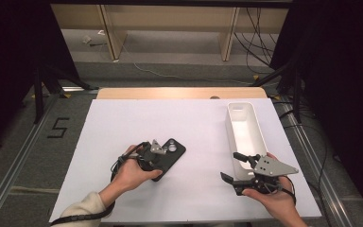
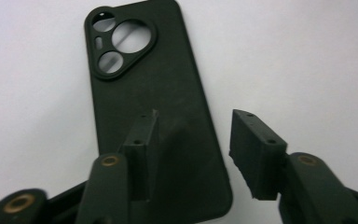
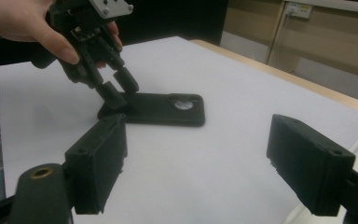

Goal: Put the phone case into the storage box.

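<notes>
A black phone case (image 1: 172, 152) lies flat on the white table sheet (image 1: 123, 123), back up, its camera cutouts toward the far right. My left gripper (image 1: 159, 161) hovers over the case's near end with its jaws open. In the left gripper view one jaw stands above the case (image 2: 158, 79) and the other just off its right edge, neither pad pressing on it. The right gripper view shows the left gripper (image 3: 120, 92) tipped down onto the case (image 3: 163, 109). My right gripper (image 1: 233, 167) rests near the front right, open, with nothing between its fingers (image 3: 98, 158).
A long white bin (image 1: 245, 126), empty, stands along the sheet's right side just beyond my right hand. The wooden table edge (image 1: 179, 92) runs along the back. Cables and table legs lie on the floor behind.
</notes>
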`<act>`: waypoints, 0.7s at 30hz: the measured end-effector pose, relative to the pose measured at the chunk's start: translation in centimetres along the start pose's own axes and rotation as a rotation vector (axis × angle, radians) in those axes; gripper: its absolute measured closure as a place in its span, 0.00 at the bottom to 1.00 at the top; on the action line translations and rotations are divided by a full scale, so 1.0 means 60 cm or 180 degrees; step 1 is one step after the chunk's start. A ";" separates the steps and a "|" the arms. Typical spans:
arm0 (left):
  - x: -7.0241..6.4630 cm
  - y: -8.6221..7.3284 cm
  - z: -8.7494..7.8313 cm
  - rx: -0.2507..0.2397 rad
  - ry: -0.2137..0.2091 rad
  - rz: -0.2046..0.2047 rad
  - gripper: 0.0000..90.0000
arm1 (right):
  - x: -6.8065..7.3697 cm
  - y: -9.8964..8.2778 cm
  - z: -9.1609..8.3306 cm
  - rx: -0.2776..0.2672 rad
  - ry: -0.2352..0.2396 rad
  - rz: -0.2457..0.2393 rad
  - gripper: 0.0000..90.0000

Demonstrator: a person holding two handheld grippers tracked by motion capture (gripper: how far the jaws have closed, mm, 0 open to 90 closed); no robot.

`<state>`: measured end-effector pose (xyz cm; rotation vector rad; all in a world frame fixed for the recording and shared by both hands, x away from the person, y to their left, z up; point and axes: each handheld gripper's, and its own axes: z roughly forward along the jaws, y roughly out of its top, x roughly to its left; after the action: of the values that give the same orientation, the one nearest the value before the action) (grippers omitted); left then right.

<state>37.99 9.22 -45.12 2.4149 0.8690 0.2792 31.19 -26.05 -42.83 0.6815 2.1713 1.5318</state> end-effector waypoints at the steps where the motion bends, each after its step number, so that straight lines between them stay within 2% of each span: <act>1: 0.002 0.000 0.001 0.0010 0.0010 -0.0019 0.53 | 0.000 0.000 0.000 0.0006 -0.0003 -0.0002 0.24; 4: 0.007 0.001 0.004 0.0104 0.0041 -0.0012 0.43 | 0.001 0.001 0.000 0.0006 -0.0003 0.0000 0.24; 10: 0.010 0.002 0.009 0.0147 0.0120 -0.0068 0.25 | 0.001 0.001 -0.001 -0.0001 -0.0007 -0.0003 0.24; 12: 0.011 0.003 0.011 0.0217 0.0153 -0.0078 0.18 | 0.001 0.001 -0.001 0.0002 -0.0005 0.0001 0.24; 16: 0.012 0.000 0.018 0.0322 0.0131 -0.0064 0.12 | 0.001 0.001 -0.001 0.0002 -0.0008 0.0001 0.24; 21: 0.014 0.000 0.021 0.0325 0.0129 -0.0116 0.07 | 0.001 0.001 -0.001 0.0007 -0.0007 0.0000 0.24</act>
<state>39.11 9.24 -46.17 2.4920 0.9660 0.2772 31.13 -26.03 -42.77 0.6836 2.1717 1.5282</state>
